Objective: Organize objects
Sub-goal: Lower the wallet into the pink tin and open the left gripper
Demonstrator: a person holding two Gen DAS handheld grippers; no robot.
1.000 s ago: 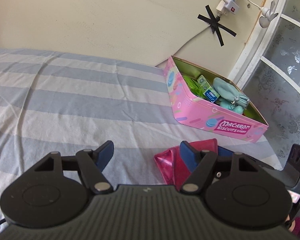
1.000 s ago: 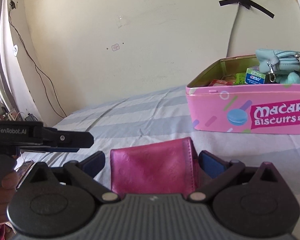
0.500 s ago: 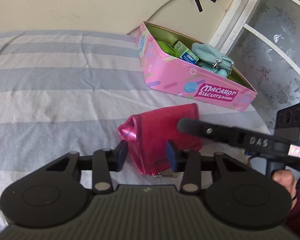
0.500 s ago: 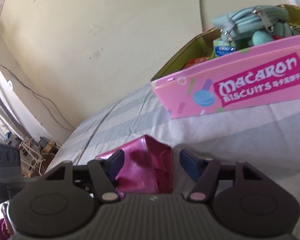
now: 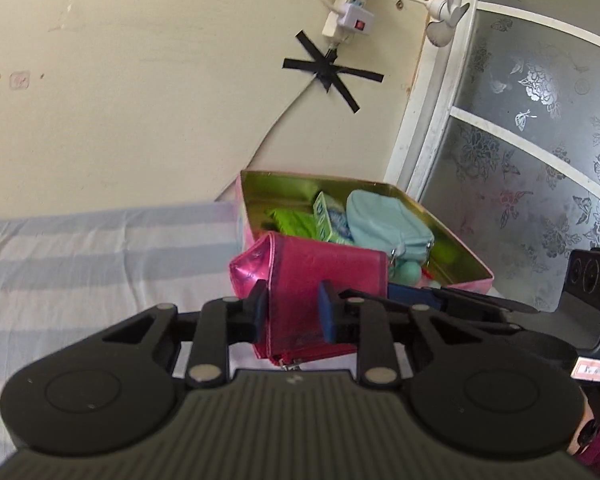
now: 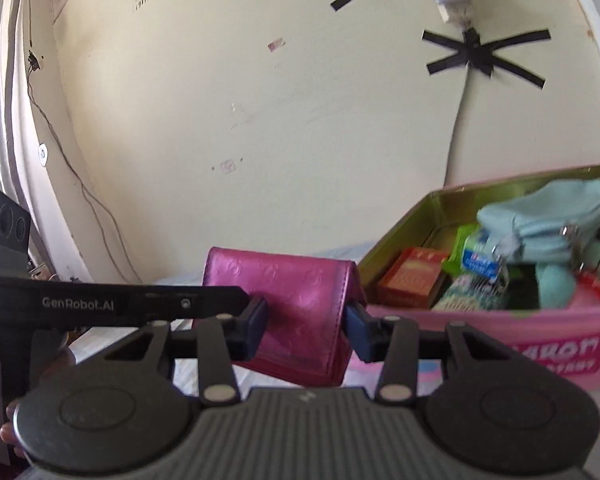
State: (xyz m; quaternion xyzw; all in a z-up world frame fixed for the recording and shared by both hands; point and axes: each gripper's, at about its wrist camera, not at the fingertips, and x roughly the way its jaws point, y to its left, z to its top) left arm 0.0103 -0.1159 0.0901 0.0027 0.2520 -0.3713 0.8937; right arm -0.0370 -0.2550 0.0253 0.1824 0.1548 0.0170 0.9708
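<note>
Both grippers clamp the pink wallet [image 5: 320, 276] off the striped bedsheet [image 5: 80, 264]: left gripper [image 5: 292, 312] pinches its lower end between blue pads, and right gripper [image 6: 306, 326] squeezes its two sides. Beyond the wallet, to the right, sits the open pink biscuit tin [image 6: 500, 324], holding a pale blue pouch [image 5: 384, 224], green packets [image 5: 296, 222] and a small orange box [image 6: 410, 276].

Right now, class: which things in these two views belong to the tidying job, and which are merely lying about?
Part of the job:
pink wallet, gripped by the left gripper and right gripper
pink biscuit tin
mint pouch inside the tin

Just there:
power strip
black tape cross
striped bedsheet
</note>
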